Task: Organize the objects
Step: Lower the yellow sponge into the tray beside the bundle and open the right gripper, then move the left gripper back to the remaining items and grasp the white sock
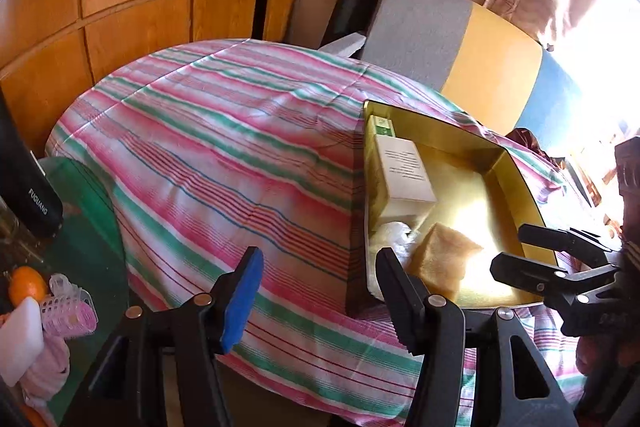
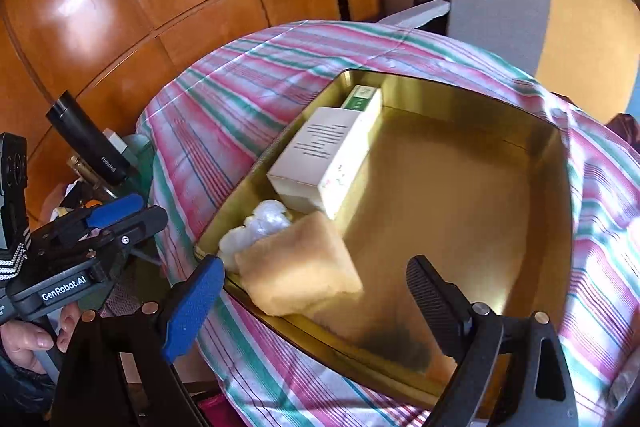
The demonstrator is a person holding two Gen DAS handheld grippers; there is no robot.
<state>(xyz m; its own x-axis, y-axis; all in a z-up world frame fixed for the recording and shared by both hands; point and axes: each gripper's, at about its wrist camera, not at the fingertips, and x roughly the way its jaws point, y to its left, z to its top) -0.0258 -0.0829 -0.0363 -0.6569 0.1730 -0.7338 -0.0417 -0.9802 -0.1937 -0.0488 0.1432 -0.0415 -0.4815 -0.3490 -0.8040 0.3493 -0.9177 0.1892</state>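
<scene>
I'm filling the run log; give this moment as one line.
left gripper: open, empty | right gripper: open, empty, above gold tray | tray holds sponge, white box

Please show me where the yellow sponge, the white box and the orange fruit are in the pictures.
yellow sponge (image 2: 298, 263): right wrist view, middle of its top face.
white box (image 2: 316, 147): right wrist view, middle of its printed top face.
orange fruit (image 1: 27, 285): left wrist view, middle of its visible skin.

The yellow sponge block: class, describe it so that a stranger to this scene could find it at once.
On the striped cloth sits a gold tray. Along its left wall lie cartons, then a crumpled white wad, and nearest the camera the yellow sponge block. It alone is soft, fuzzy and pale yellow; its neighbours are printed white cartons and shiny plastic.
</scene>
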